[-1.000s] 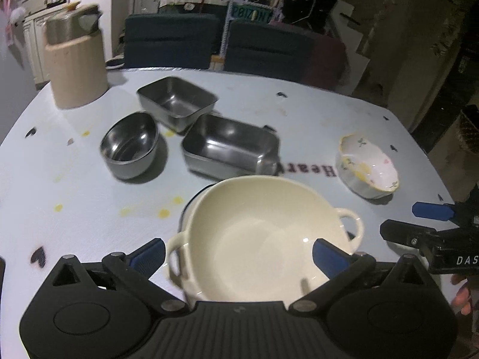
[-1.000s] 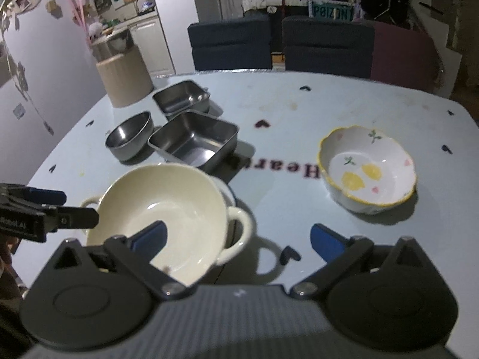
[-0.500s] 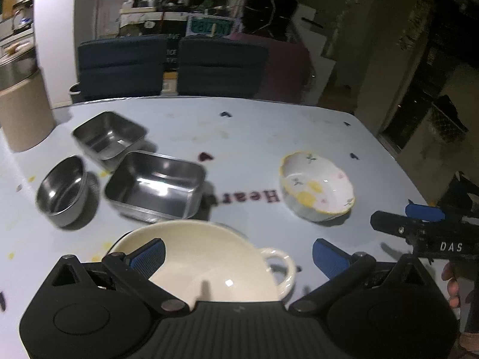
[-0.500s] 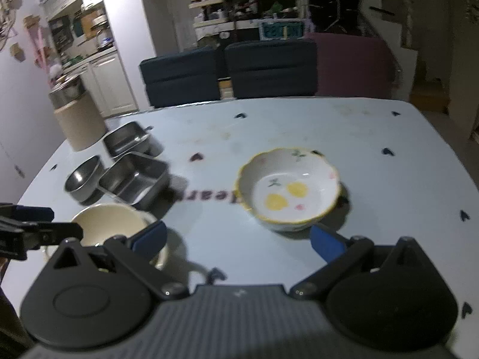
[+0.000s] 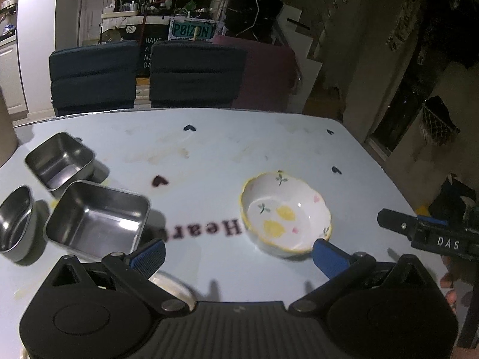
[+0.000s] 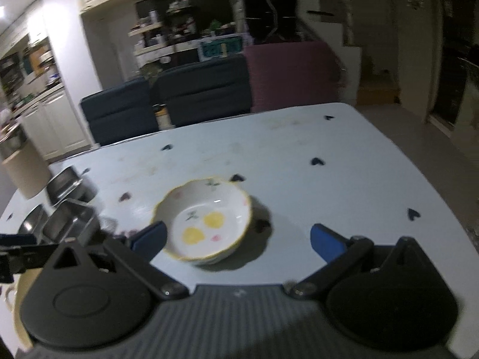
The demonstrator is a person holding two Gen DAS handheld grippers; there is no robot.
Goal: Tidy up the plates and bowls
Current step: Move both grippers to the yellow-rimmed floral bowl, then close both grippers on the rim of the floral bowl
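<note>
While both hand-held grippers hover above the pale blue table [image 5: 269, 137], we treat the white scalloped ceramic bowl with a yellow rim and lemon print [image 5: 286, 213] as the item the coming move turns on. It sits upright on the table, well apart from the steel containers at the left. In the right wrist view the bowl [image 6: 203, 226] lies straight ahead of the right gripper [image 6: 236, 237], with its near rim just beyond the left blue fingertip [image 6: 149, 236] and most of its body toward the left half of the gap. The right gripper's jaws stand spread wide and hold nothing. The left gripper [image 5: 238, 254] is likewise spread and empty; from it the bowl lies ahead and to the right, close to the right blue pad [image 5: 327, 255]. We judge the right gripper the better placed, since the bowl is nearly centred on its approach line (being round, the bowl has no long axis to align with). Left of the bowl we note the large rectangular stainless steel tray [image 5: 95, 220], the smaller rectangular stainless steel tray [image 5: 58, 158] and the round stainless steel bowl [image 5: 15, 223]. A cream ceramic handle [image 5: 170, 284] shows just under the left gripper.
</note>
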